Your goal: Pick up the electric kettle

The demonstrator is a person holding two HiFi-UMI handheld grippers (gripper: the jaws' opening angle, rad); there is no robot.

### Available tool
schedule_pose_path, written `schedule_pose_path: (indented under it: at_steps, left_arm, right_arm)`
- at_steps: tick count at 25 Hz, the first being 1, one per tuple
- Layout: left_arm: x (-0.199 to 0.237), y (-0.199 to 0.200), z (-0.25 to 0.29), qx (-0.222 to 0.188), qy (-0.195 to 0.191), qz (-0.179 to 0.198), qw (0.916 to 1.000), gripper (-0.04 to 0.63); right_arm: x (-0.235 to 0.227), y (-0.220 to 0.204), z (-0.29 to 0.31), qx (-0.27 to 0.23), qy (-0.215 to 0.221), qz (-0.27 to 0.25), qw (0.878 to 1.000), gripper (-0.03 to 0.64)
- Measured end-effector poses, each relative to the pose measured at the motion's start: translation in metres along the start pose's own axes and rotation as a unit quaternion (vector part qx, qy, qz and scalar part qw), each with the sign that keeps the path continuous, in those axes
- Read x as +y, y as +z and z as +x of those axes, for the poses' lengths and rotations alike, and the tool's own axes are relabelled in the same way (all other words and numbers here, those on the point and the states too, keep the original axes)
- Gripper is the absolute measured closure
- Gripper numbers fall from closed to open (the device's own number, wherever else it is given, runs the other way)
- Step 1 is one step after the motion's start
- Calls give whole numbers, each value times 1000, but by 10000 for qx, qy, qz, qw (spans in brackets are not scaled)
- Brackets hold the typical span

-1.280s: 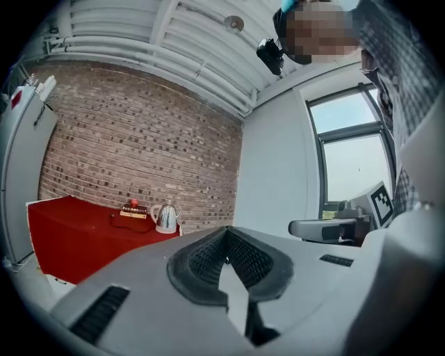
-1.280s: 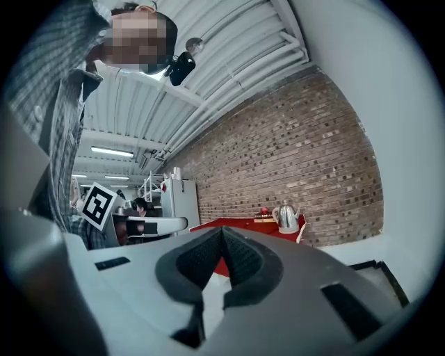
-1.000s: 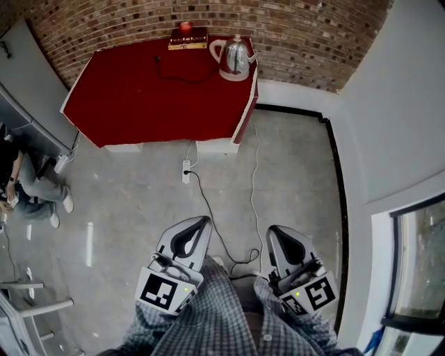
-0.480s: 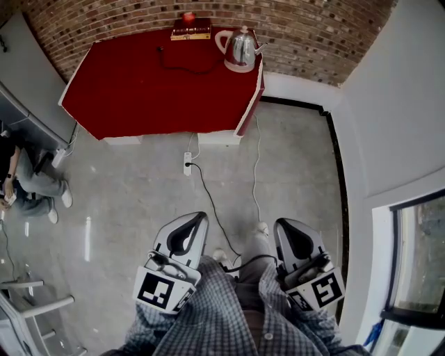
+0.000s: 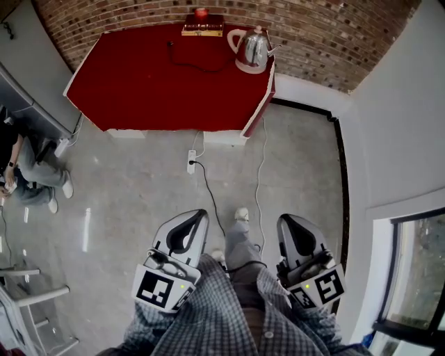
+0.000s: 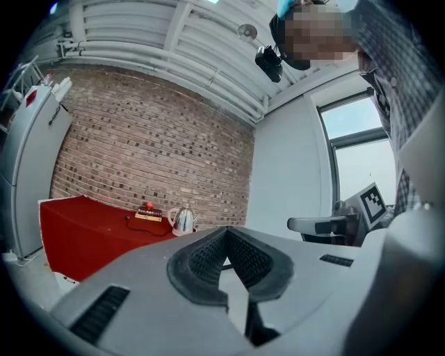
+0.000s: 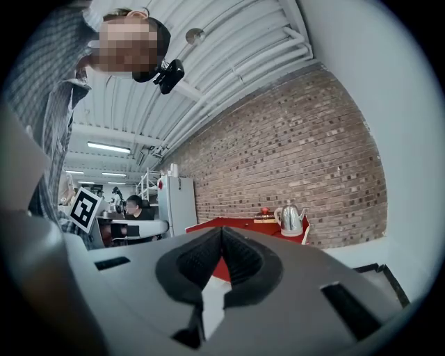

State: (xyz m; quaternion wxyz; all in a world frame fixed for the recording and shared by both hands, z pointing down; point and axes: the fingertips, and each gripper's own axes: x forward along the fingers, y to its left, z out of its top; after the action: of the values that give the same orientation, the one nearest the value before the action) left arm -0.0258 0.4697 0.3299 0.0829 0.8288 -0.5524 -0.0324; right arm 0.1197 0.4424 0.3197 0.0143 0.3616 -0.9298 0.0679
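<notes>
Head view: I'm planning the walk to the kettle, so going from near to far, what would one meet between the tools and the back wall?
left tool and right tool side by side → power strip on the floor → red table → electric kettle → brick wall

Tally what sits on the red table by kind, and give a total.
Electric kettle: 1
Black cord: 1
Flat book-like block: 1
Small red object on top of that block: 1
Total: 4
</notes>
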Motion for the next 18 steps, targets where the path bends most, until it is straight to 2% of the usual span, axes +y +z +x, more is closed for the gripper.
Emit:
schedule_pose_path:
  at_steps: [8,18]
  left_arm:
    - [21,6,48,93,164,90,9998,588]
    - [46,9,133,185,436,15,9989,588]
  right_arm:
    - [-30,2,39,49,268,-252,9993,609]
    - [-112,10,98,117,469,22,9988,609]
